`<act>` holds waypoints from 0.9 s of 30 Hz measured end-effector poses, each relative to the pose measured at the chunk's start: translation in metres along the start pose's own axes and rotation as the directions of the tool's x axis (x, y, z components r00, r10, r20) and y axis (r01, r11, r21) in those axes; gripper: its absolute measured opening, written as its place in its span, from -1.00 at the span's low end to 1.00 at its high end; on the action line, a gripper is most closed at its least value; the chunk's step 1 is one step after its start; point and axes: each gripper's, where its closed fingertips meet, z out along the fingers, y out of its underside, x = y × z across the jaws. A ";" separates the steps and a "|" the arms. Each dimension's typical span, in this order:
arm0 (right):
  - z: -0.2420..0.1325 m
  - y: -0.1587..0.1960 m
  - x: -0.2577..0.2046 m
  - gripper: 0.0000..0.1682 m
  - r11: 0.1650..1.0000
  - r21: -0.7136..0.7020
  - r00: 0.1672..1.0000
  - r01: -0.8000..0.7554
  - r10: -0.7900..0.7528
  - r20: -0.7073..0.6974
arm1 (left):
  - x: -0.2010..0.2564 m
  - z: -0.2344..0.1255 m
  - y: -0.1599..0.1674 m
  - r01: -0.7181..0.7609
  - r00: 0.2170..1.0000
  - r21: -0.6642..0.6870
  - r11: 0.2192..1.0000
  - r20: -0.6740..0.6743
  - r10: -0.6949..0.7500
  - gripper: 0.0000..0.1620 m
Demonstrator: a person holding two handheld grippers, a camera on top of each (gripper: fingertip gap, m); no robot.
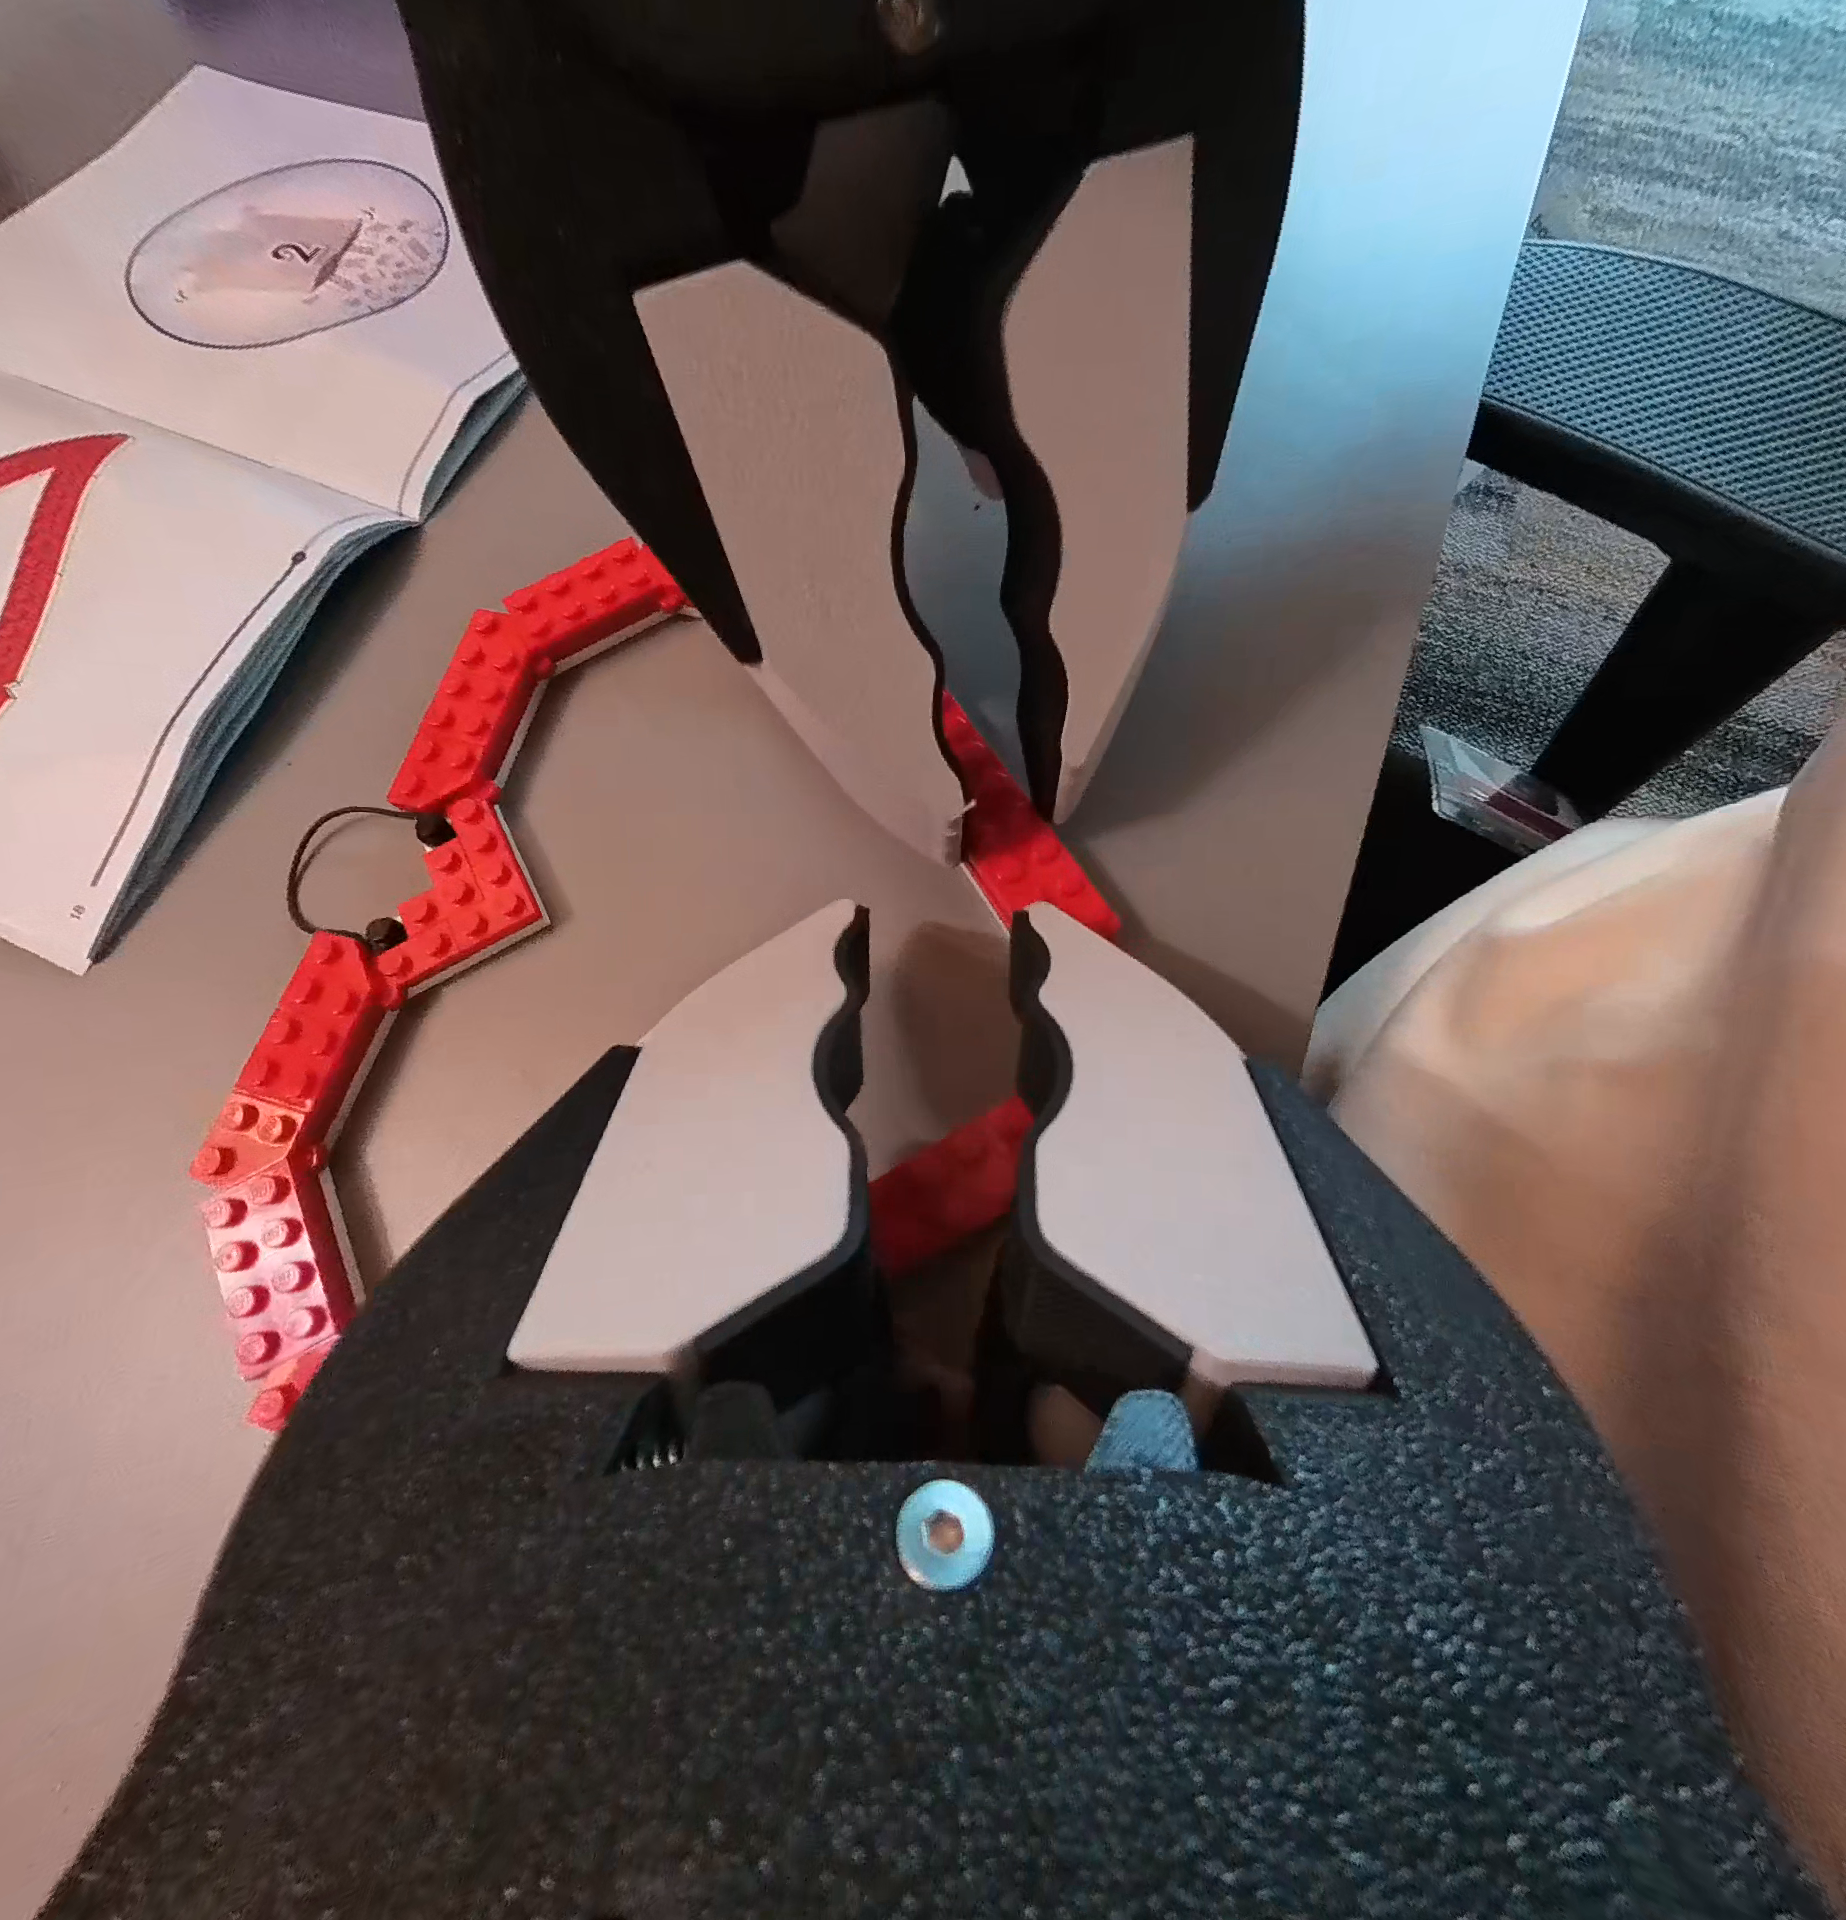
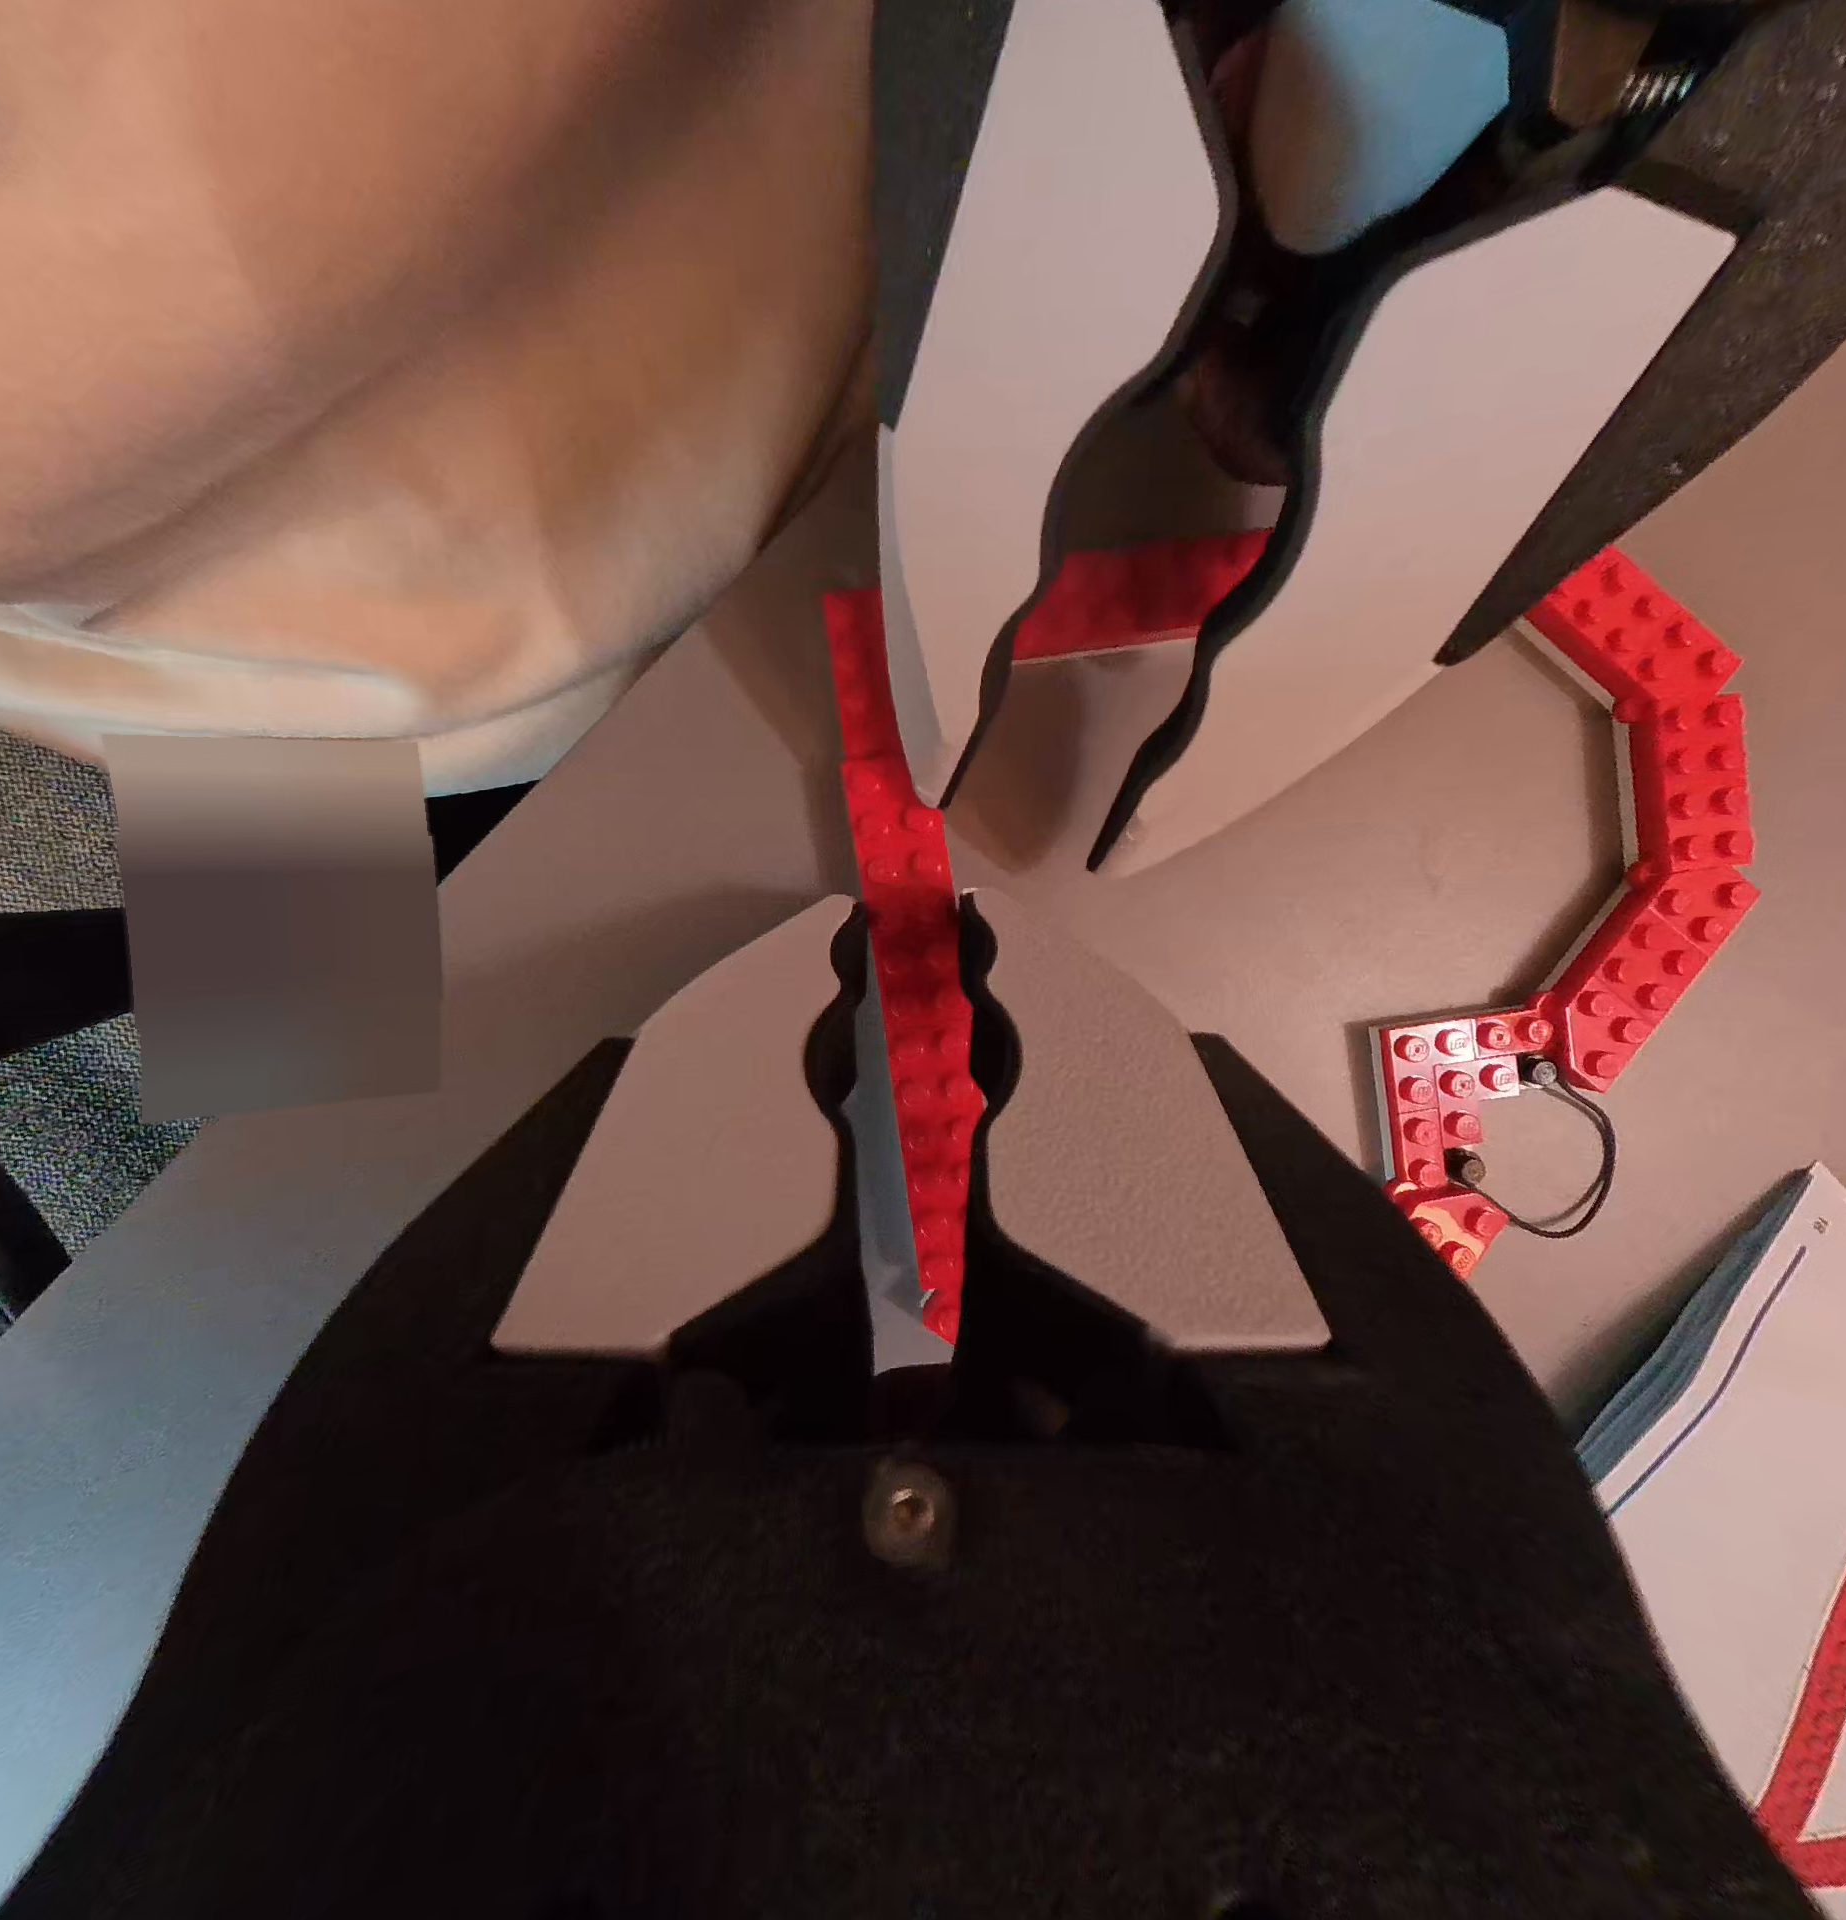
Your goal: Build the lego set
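Item: red lego frame (image 1: 462, 727), flat on my desk (image 1: 119, 1195) near its edge. My right gripper (image 2: 911, 909) clamps its straight side; my left gripper (image 1: 940, 925) hangs parted above it.

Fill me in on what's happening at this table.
A person is building a red lego frame on a table, holding a gripper in each hand. The right gripper is shut on a straight stretch of the frame near the table edge. The left gripper is open, hovering over another strip of the frame and gripping nothing. An open instruction booklet lies beside the build, and a black cord loop hangs off the frame's notch.
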 end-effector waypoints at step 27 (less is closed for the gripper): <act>-0.022 -0.003 0.010 -0.86 0.982 0.138 0.980 -0.133 0.151 -0.131 | 0.016 0.008 -0.004 -0.359 0.933 -0.087 0.929 0.005 0.361 -1.00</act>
